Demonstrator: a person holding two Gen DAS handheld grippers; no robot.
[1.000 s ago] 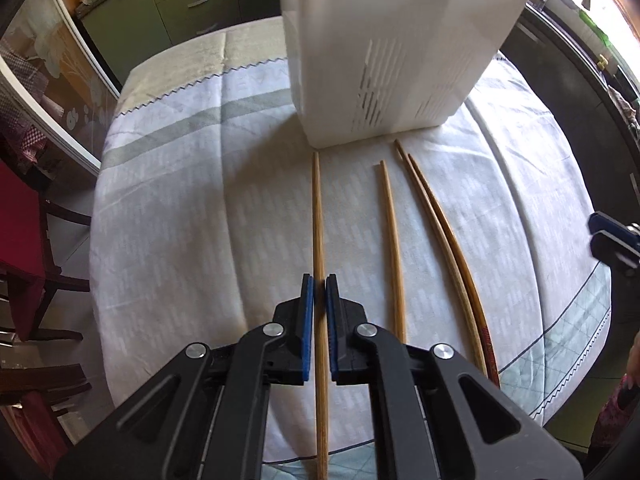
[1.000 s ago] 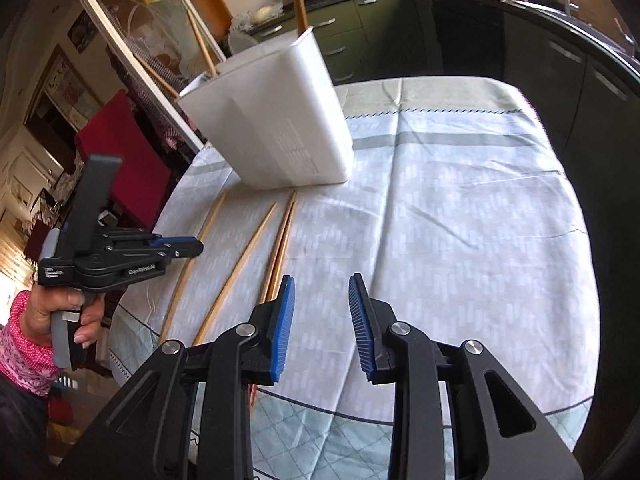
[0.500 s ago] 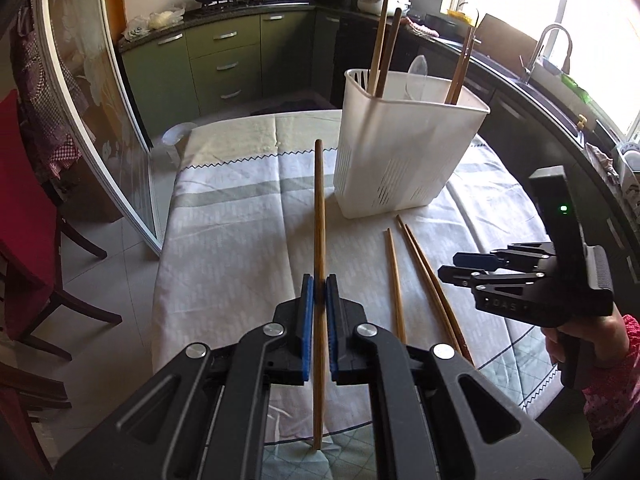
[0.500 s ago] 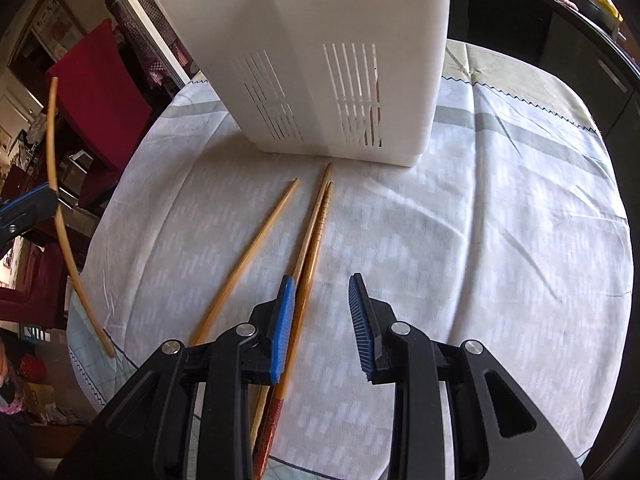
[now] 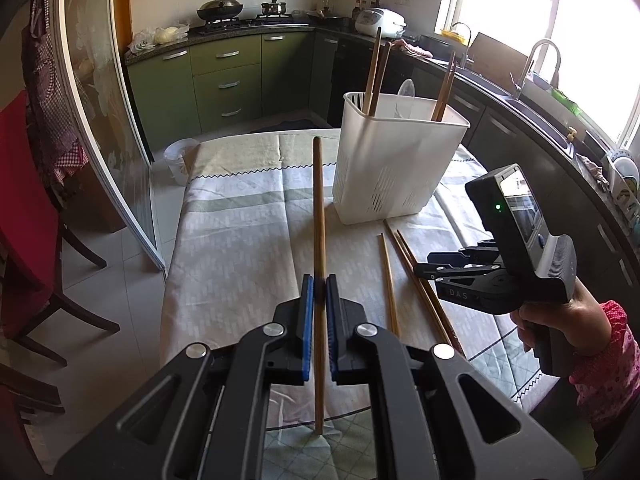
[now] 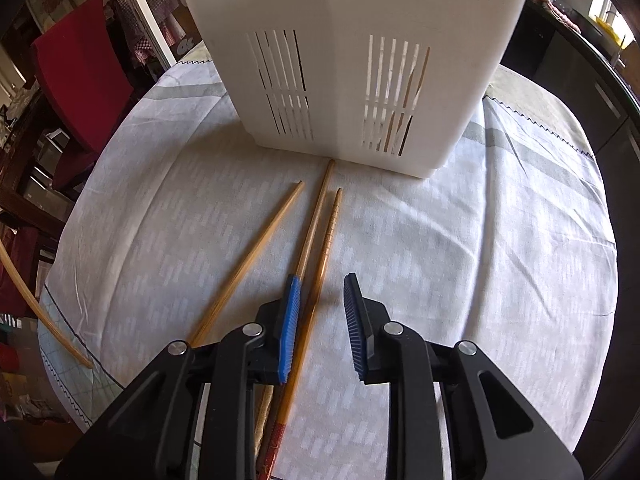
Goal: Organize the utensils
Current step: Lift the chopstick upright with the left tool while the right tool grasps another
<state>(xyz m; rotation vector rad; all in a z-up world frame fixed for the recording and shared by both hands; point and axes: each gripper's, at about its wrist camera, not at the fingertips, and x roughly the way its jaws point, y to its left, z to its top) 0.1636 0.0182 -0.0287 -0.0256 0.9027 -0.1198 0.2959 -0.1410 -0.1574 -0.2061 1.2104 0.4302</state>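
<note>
My left gripper (image 5: 319,292) is shut on a long wooden chopstick (image 5: 318,208), held clear above the table; that chopstick also shows at the left edge of the right wrist view (image 6: 24,292). My right gripper (image 6: 320,292) hangs low over the cloth, its jaws closing. A grooved-tip chopstick (image 6: 330,232) lies between the jaws near the left pad, untouched. Its twin (image 6: 316,208) passes under the left finger. A paler chopstick (image 6: 256,256) lies further left. The white slotted utensil holder (image 6: 340,40) stands just beyond, with several chopsticks upright in it (image 5: 372,76).
The table wears a pale striped cloth (image 5: 240,240). A red chair (image 5: 24,200) and a glass sliding door (image 5: 100,140) stand on the left. Green cabinets (image 5: 224,80) and a counter with a sink (image 5: 536,80) curve behind and to the right. A person's hand (image 5: 560,316) holds the right gripper (image 5: 424,270).
The left gripper has lifted its chopstick off the cloth and tipped upward. The right gripper has come down close over the pair of chopsticks, and its jaws have narrowed a little.
</note>
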